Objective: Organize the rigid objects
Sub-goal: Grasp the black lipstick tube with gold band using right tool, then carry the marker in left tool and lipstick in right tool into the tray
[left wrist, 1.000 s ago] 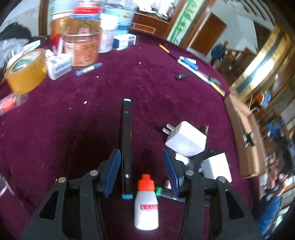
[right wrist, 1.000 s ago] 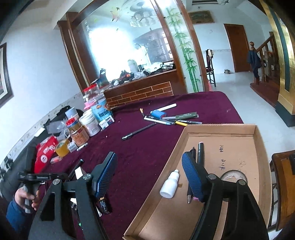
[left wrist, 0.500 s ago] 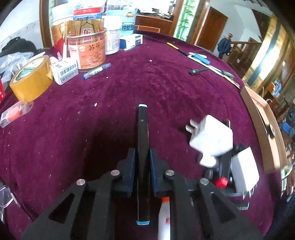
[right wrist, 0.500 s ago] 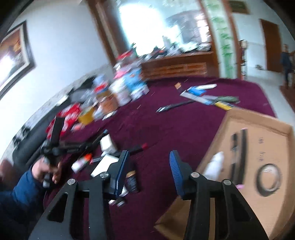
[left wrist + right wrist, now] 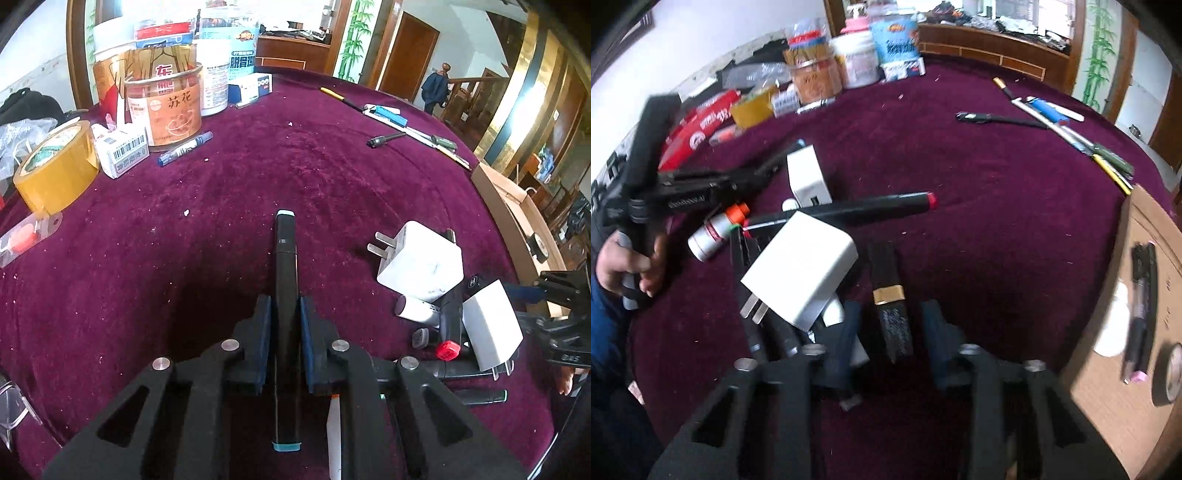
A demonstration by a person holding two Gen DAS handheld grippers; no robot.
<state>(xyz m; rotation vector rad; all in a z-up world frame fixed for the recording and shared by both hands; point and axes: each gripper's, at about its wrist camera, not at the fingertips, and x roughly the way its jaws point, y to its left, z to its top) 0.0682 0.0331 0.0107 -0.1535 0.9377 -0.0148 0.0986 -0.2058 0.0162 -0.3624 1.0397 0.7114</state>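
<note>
Left gripper was clamped tight on a black marker with teal end caps, pointing out over the maroon tablecloth. Right gripper was open around a black gold-banded tube, white charger just beside it, cardboard tray off right.

white bottle mostly hidden; box cut off

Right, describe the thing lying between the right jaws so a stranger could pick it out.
Start at the cardboard box on the right of the maroon table, then move left to the pile of chargers and markers. At the pile's right edge, between the open right gripper, lies a black tube. Only it has a gold band around its middle.
</note>
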